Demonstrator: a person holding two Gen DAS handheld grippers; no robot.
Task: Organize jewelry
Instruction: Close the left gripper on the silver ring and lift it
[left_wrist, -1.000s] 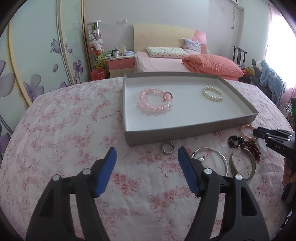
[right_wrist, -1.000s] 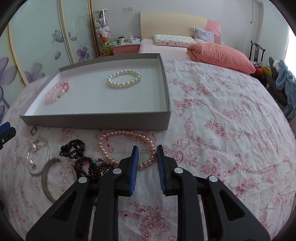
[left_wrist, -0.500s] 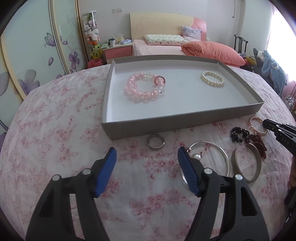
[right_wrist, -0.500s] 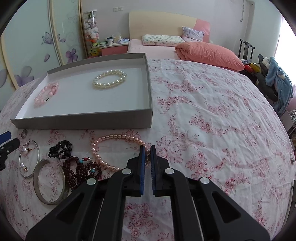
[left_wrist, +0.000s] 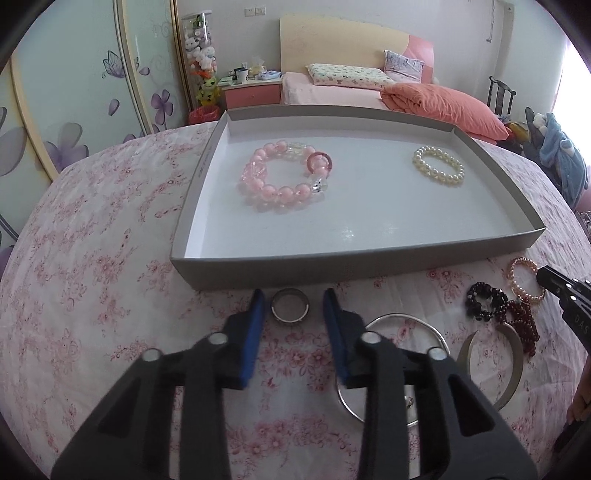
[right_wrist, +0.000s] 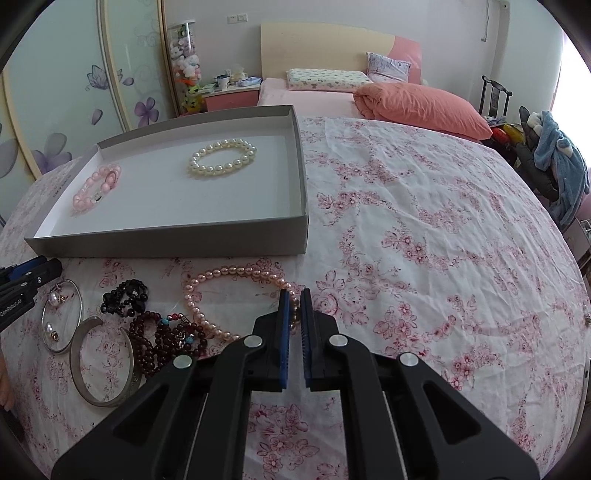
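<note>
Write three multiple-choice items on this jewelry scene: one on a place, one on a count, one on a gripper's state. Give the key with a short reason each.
1. Where does the small metal ring lie?
A. inside the tray
B. on the floral cloth just in front of the tray's near wall
C. on the pink pillow

2. How many bracelets lie inside the grey tray?
A. one
B. two
C. four

3. How does the left gripper stand?
A. open, one finger on each side of the ring
B. shut on the ring
C. shut on the silver bangle

Key: 1 B, the ring sits on the cloth outside the tray wall. 2 B, only the pink bead bracelet and the white pearl bracelet are inside. 3 A, gaps show between the ring and both blue pads.
</note>
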